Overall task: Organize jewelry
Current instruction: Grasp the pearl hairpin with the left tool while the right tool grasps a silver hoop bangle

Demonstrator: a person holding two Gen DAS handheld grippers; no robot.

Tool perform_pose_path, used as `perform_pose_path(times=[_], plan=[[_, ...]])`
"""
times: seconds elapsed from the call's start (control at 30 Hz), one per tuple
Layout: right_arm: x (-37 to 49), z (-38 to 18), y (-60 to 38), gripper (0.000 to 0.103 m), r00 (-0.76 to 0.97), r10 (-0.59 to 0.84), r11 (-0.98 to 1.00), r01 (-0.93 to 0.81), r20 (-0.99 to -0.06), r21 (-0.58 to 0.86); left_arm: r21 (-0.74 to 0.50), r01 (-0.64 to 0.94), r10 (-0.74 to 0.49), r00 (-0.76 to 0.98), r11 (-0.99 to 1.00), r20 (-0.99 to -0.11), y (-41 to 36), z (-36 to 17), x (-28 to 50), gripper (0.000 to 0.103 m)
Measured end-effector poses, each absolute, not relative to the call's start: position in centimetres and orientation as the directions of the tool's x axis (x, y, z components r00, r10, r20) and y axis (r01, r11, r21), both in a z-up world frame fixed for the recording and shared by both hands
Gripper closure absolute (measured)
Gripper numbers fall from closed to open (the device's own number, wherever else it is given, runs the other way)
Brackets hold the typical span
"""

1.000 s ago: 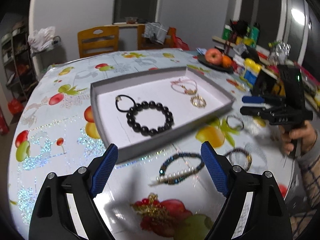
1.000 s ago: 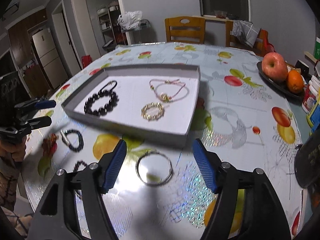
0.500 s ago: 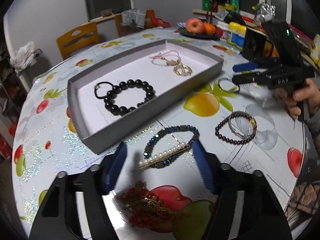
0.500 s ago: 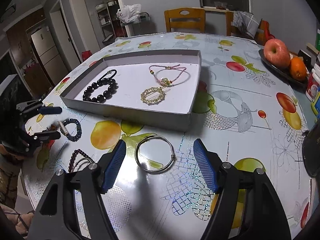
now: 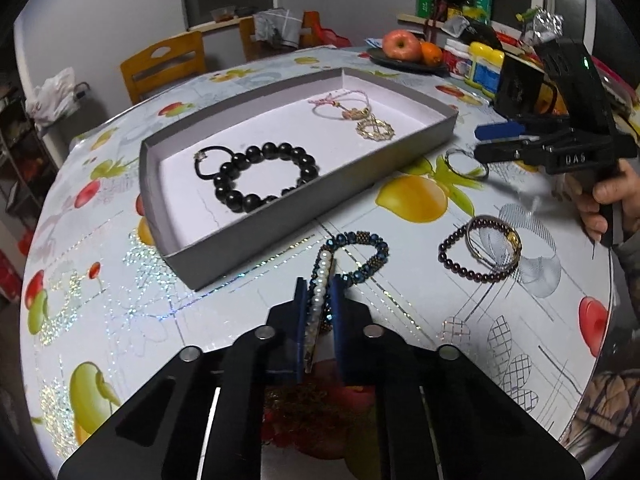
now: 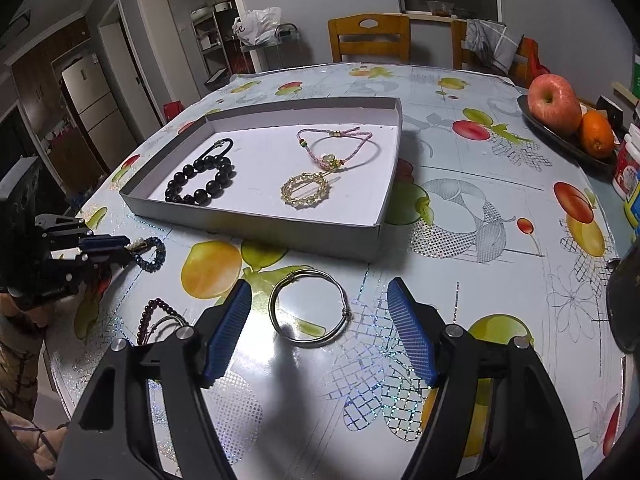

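Note:
A grey tray holds a black bead bracelet, a pink cord bracelet and a gold ring piece. My left gripper is shut on a pearl hair clip lying with a blue bead bracelet just in front of the tray. My right gripper is open, its fingers on either side of a silver bangle on the table. A dark red bead bracelet with a thin bangle lies near the table edge.
A plate with an apple and an orange stands at the table's far right, next to jars. A gold and red chain piece lies under my left gripper. Wooden chairs stand behind the table.
My left gripper has moved down and forward and closed on the pearl hair clip. My right gripper has lowered towards the silver bangle and stays open.

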State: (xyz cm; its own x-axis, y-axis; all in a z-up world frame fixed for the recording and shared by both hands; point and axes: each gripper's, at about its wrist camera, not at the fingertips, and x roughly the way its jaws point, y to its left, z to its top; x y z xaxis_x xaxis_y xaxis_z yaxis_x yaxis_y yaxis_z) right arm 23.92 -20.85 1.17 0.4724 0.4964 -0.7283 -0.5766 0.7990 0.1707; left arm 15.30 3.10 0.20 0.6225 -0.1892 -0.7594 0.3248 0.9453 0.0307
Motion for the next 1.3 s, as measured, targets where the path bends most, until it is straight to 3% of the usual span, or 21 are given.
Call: perform_pose_path(times=[0.63,0.8,0.87,0.93,1.07,1.3], plan=[[23.9,0.5,-19.3,0.036,0.462,0.44,0.791,-0.605,-0.77,0.089,-0.079,0.295,-0.257,0.633,0.952,-0.73,5.1,0.8,15.3,0.097],[24.7,0.3,-19.3,0.055,0.455,0.428,0.797,-0.597,-0.781,0.089,-0.08,0.278,-0.246,0.638,0.957,-0.729,5.5,0.8,15.4,0.097],[24.9,0.3,-19.3,0.056,0.455,0.422,0.799,-0.595,-0.784,0.084,-0.082,0.272,-0.244,0.639,0.959,-0.73,5.7,0.8,15.5,0.097],[25.0,0.2,-19.1,0.066,0.456,0.415,0.798,-0.598,-0.787,0.073,-0.086,0.268,-0.244,0.637,0.959,-0.731,5.8,0.7,15.5,0.097],[24.7,0.2,-18.6,0.097,0.462,0.405,0.788,-0.614,-0.789,0.045,-0.087,0.265,-0.243,0.641,0.96,-0.728,5.9,0.7,15.5,0.097],[24.3,0.4,-18.4,0.1,0.484,0.397,0.787,-0.617,-0.78,0.018,-0.097,0.253,-0.243,0.65,0.962,-0.72,6.3,0.8,15.5,0.097]])
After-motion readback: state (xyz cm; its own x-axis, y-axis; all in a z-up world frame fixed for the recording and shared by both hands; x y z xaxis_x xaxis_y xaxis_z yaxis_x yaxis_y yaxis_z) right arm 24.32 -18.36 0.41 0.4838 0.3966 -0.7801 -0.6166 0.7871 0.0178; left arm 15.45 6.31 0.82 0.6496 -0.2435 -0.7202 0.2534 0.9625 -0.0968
